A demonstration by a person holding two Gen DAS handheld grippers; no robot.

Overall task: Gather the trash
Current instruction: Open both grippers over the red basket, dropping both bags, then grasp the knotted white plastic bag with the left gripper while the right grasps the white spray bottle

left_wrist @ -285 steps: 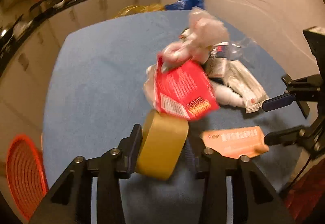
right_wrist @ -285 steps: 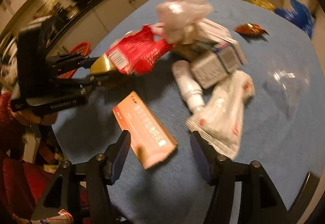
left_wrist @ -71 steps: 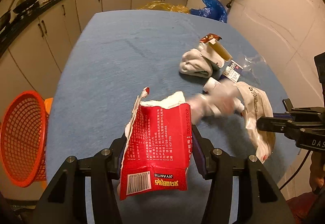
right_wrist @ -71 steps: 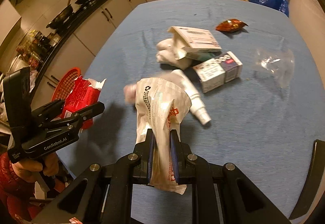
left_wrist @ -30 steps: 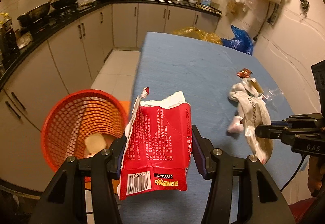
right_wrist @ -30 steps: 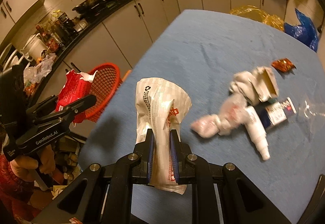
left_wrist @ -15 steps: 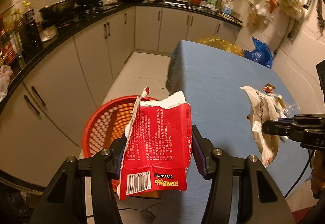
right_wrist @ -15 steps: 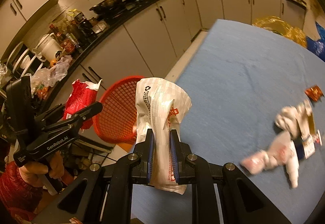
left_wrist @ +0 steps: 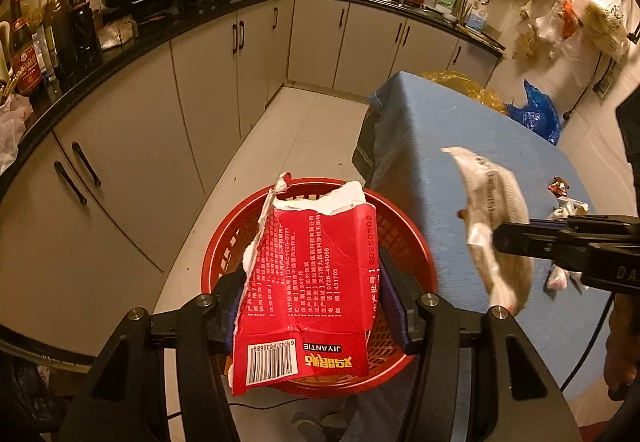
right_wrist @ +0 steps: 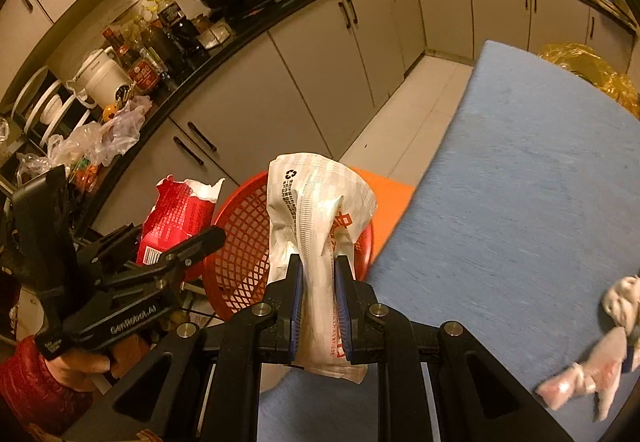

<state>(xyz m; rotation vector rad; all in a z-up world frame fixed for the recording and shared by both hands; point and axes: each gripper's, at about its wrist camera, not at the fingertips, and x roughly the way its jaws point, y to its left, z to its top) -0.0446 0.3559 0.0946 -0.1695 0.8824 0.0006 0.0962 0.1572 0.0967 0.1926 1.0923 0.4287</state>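
My left gripper (left_wrist: 316, 306) is shut on a torn red snack bag (left_wrist: 312, 282) and holds it over the round red basket (left_wrist: 224, 242) on the floor. My right gripper (right_wrist: 318, 306) is shut on a crumpled white plastic wrapper (right_wrist: 316, 226), held at the blue table's left edge, with the red basket (right_wrist: 244, 242) behind it. The wrapper also shows in the left wrist view (left_wrist: 492, 209), and the red bag in the right wrist view (right_wrist: 176, 217).
The blue-covered table (left_wrist: 436, 145) stands right of the basket, with leftover trash (right_wrist: 592, 366) at its right side. Grey kitchen cabinets (left_wrist: 120, 145) and a black counter with pans and bottles run along the left and back. White tiled floor lies between them.
Both grippers have swung left off the table with their loads. The red bag is now above the basket, and the white wrapper is at the table's edge near it.
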